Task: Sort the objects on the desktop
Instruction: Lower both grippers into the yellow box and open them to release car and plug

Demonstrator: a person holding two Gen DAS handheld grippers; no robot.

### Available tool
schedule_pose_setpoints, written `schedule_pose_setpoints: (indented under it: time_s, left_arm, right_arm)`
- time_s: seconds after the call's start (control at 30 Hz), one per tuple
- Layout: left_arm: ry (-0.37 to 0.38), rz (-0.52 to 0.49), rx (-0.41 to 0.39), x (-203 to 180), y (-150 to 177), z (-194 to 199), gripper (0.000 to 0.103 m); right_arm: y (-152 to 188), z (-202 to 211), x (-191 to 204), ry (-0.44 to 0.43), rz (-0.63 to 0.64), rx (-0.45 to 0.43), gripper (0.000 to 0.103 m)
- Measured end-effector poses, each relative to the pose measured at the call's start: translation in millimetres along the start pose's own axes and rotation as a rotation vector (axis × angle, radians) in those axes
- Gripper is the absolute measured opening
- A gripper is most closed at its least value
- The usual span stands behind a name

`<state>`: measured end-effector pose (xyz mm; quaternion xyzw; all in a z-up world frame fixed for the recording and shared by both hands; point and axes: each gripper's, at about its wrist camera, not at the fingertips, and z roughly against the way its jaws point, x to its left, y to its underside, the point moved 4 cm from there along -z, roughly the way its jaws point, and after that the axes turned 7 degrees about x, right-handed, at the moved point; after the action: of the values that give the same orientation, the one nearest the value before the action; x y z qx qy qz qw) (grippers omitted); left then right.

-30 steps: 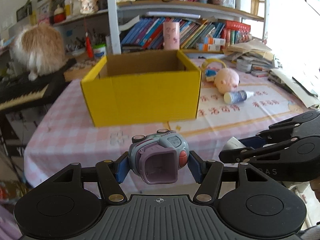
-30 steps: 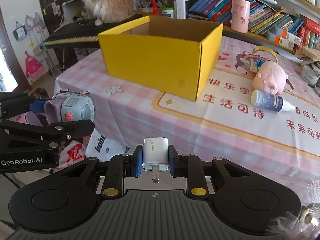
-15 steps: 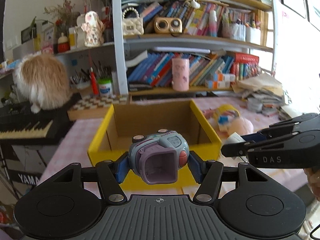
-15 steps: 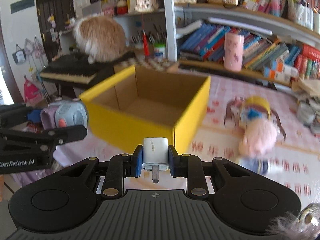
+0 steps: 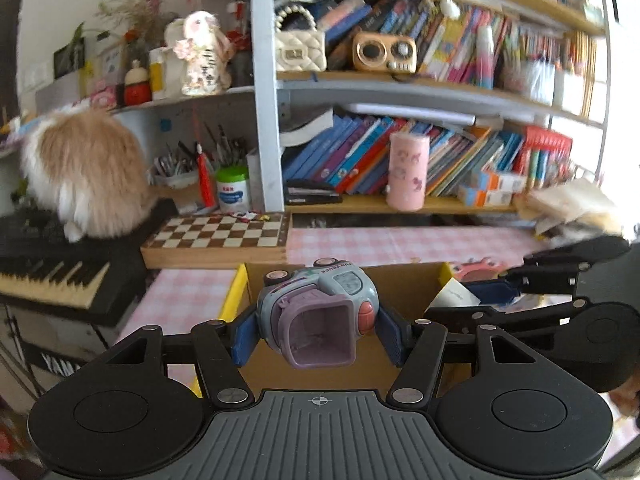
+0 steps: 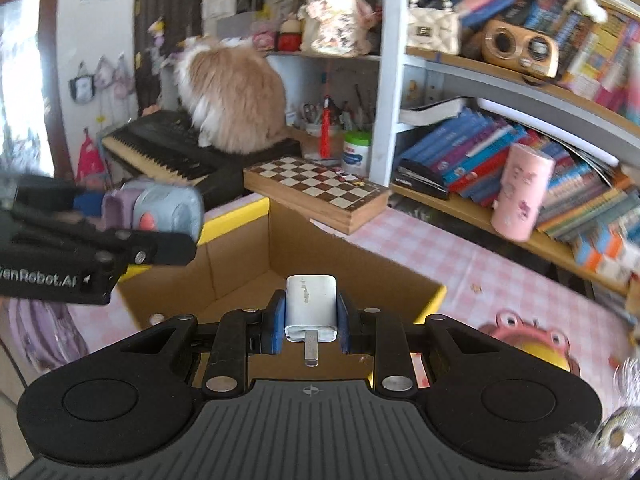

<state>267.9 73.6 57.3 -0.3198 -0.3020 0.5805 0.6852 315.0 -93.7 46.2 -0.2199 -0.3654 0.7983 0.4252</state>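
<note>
**Inspector:** Left gripper (image 5: 318,330) is clamped on the toy truck (image 5: 318,316), one blue pad against each flank, the toy's open purple end facing back toward the camera. Right gripper (image 6: 310,320) is clamped on the white charger (image 6: 310,308), its metal prong pointing back at the lens. Neither item is slipping that I can see.

**Assessor:** And the destination?

**Inspector:** Yellow cardboard box (image 6: 240,216) on the pink-checked worktop (image 6: 440,256). Both loads are carried above it. From the right wrist view, the charger sits over the open interior, with the far corner of the box ahead and below. From the left wrist view, the truck hangs over the box opening, the far wall just beyond it.

**Assessor:** Which relation governs the next move?

**Inspector:** In my judgement, straight down. Each item lies over the cavity, so release depends on both clearing the rim. The right gripper appears further inside; the left is closer to the left wall.

**Assessor:** Differences between views?

**Inspector:** Right wrist view shows the box floor and inner corner, plus a pink frog-like toy (image 6: 524,332) outside the box on the right. Left wrist view hides the floor behind the truck, but shows the two grippers side by side, apart.
</note>
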Motion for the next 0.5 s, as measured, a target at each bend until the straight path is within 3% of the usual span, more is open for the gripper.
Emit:
schedule_pose_setpoints:
  time_s: [0.3, 0.5]
  left_arm:
    - [-0.002, -0.061, 0.24, -5.2, -3.7, -92.4, 0.061]
    - [0.007, -0.147, 0.299, -17.3, -11.5, -122.7, 0.061]
  right_arm:
    - [-7.0, -78.0, -8.9, -0.065, 0.289, 0.151, 0.023]
    - [-2.4, -118.5, -16.2, -0.094, 0.418, 0.271, 0.023]
